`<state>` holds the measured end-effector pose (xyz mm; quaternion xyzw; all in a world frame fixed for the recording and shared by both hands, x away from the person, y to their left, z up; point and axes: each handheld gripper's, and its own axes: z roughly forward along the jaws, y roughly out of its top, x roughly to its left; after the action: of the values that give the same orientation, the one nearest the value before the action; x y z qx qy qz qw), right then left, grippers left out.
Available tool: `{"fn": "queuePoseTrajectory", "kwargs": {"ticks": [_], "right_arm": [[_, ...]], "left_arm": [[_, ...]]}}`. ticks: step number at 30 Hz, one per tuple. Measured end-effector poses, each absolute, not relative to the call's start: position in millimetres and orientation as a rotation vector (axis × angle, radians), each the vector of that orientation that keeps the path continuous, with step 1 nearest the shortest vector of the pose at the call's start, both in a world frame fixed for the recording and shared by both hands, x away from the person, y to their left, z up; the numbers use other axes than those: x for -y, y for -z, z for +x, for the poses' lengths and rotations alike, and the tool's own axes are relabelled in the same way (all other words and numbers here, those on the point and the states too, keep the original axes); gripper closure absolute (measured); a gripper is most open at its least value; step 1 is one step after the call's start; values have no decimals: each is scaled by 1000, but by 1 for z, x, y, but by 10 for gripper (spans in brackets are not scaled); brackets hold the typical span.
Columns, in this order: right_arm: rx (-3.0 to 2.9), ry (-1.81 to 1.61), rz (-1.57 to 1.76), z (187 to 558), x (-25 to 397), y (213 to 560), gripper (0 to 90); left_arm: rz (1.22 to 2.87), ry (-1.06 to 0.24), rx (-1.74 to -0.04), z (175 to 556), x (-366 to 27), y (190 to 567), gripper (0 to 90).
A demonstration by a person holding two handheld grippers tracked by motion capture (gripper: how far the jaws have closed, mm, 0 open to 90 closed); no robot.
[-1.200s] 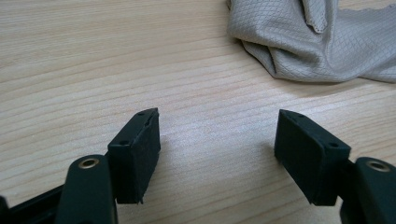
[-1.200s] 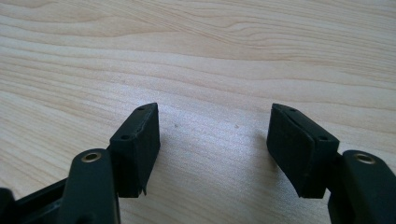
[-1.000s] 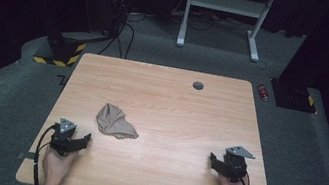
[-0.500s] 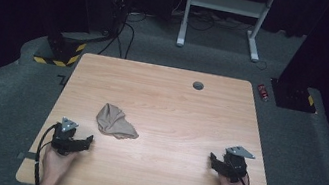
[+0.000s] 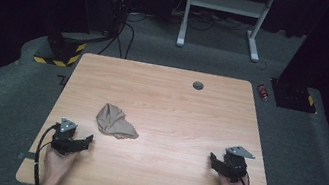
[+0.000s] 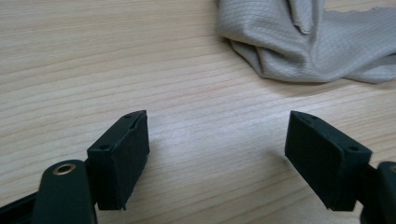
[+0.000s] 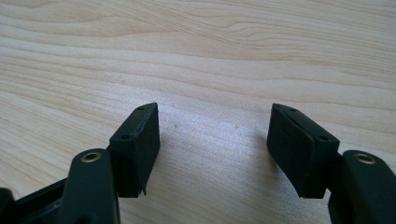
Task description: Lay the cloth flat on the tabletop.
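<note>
My left gripper [image 5: 86,140] rests low on the wooden table [image 5: 170,103] near its front left corner, jaws spread wide with nothing between them. The crumpled beige cloth [image 5: 115,122] lies just beyond it, a little to its right, untouched. My right gripper [image 5: 214,160] sits well apart near the front right, equally wide and empty.

No readable text, label, brand or number anywhere. Only sign-like marking: yellow-and-black hazard stripes on base [image 5: 57,53] on floor beyond table's far left corner, and on second base [image 5: 309,100] on floor at far right. Small red can [image 5: 264,92] on floor beside table's far right corner; print too small to read.
</note>
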<state>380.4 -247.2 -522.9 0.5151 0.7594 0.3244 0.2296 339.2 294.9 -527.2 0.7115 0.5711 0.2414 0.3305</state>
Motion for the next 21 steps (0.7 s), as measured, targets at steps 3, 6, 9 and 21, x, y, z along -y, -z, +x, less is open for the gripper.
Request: {"fn": "queuePoseTrajectory", "kwargs": {"ticks": [3,6,9,21], "right_arm": [[-2090,-893,1418,380,247,523,342],[-2090,-893,1418,380,247,523,342],[-2090,-893,1418,380,247,523,342],[-2090,-893,1417,380,247,523,342]], "left_arm": [[1862,-625,-1477,339,-291,526,224],[1858,-617,-1462,341,-287,525,224],[1860,-608,-1445,342,-281,521,225],[1874,-569,-1364,352,-256,509,240]]}}
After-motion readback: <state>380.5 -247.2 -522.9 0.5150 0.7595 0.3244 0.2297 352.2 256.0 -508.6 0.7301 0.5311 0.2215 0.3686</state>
